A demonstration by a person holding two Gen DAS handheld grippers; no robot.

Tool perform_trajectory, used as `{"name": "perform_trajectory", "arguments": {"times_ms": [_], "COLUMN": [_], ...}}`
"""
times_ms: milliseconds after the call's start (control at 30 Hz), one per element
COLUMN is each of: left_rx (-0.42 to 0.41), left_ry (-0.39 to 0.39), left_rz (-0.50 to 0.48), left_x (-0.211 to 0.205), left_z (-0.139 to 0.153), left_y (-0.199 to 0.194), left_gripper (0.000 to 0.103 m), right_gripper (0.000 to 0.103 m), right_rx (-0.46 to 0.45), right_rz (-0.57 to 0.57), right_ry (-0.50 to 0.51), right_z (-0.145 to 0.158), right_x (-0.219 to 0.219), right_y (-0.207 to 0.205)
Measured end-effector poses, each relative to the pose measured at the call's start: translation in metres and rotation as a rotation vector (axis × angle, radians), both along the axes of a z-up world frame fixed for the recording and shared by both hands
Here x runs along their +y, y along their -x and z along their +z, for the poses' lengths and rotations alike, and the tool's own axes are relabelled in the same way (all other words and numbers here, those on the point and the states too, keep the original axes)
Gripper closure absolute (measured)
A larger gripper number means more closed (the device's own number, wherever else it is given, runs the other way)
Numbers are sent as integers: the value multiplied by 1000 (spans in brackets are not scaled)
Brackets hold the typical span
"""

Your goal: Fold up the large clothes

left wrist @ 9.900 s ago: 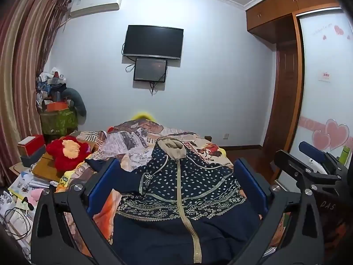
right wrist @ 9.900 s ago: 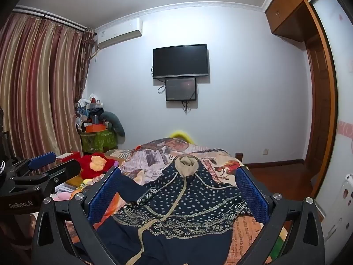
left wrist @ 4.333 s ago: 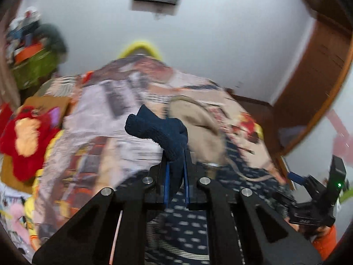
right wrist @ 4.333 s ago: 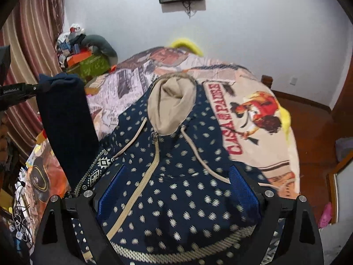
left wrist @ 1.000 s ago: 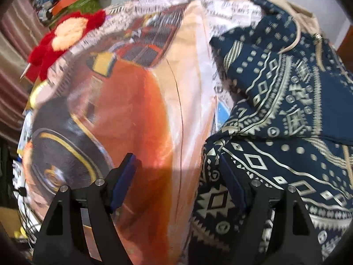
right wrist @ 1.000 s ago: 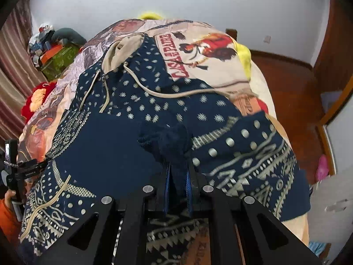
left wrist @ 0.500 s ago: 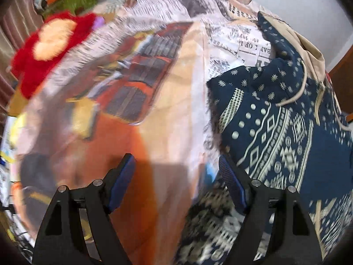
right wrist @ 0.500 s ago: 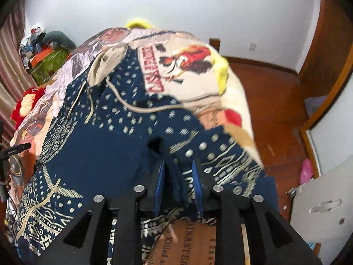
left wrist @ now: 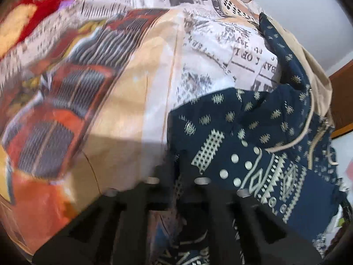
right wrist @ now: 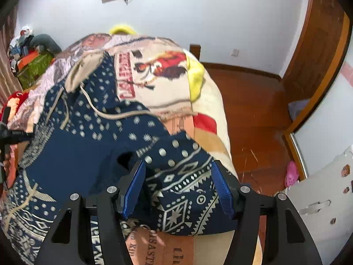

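Hoodie half-folded on a bed, sleeves laid across its chest.

At nine o'clock the left hand-held gripper [left wrist: 176,176] has clenched on the hoodie [left wrist: 253,137] edge; the right hand-held gripper [right wrist: 176,190], just spreading, has released its sleeve [right wrist: 123,163]. An uneven left-side pull could undo folds.

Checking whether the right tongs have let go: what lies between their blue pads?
In the right wrist view, the patterned navy hoodie's folded sleeve lies between the open right tongs' pads, touching neither.
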State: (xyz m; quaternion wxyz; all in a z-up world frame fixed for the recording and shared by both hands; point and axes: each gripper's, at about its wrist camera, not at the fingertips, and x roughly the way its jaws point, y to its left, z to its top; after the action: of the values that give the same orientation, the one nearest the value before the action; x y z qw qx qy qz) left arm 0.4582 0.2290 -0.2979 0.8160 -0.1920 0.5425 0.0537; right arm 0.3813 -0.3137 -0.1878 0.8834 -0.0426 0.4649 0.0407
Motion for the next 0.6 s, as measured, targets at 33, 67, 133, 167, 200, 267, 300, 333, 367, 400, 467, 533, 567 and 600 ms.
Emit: {"name": "perform_trajectory", "arguments": {"times_ms": [33, 67, 133, 167, 200, 267, 300, 333, 367, 400, 467, 533, 567, 600], "left_rx": [-14, -38, -66, -71, -72, -64, -60, -58, -59, -54, -44, -38, -36, -29], "left_ry": [-25, -75, -187, -198, -189, -147, -129, -112, -97, -87, -71, -43, -31, -9], "left_rz": [-4, -12, 0, 6, 10, 12, 9, 7, 5, 3, -4, -14, -15, -16], "left_x": [0, -2, -3, 0, 4, 12, 14, 16, 17, 18, 14, 11, 9, 7], "left_z": [2, 9, 22, 25, 28, 31, 32, 31, 31, 30, 24, 19, 16, 13], "left_y": [-1, -3, -8, -10, -12, -17, -17, -16, -14, -12, -7, 1, 3, 4], "left_gripper": [102, 103, 103, 103, 103, 103, 103, 102, 98, 88, 67, 52, 50, 50], "right_gripper": [43, 43, 43, 43, 43, 43, 43, 43, 43, 43, 43, 43, 43, 43], "right_rx": [9, 21, 34, 38, 41, 44, 41, 39, 37, 37, 41, 49, 50, 48], "right_rz": [-2, -4, -6, -5, -3, 1, 2, 1, -1, -3, -13, -22, -25, -31], "right_ry": [1, 2, -4, -7, -9, -10, -11, -12, -14, -18, -27, -36, -44, -51], "right_z": [-4, -9, -15, -17, -18, -19, -19, -18, -18, -18, -20, -22, -22, -21], "right_x": [-1, -2, -4, -5, -5, -7, -8, -9, -10, -12, -14, -17, -18, -20], "right_y": [0, -1, -2, -1, -1, -1, -1, 0, 1, 1, 1, 2, 3, 5]}}
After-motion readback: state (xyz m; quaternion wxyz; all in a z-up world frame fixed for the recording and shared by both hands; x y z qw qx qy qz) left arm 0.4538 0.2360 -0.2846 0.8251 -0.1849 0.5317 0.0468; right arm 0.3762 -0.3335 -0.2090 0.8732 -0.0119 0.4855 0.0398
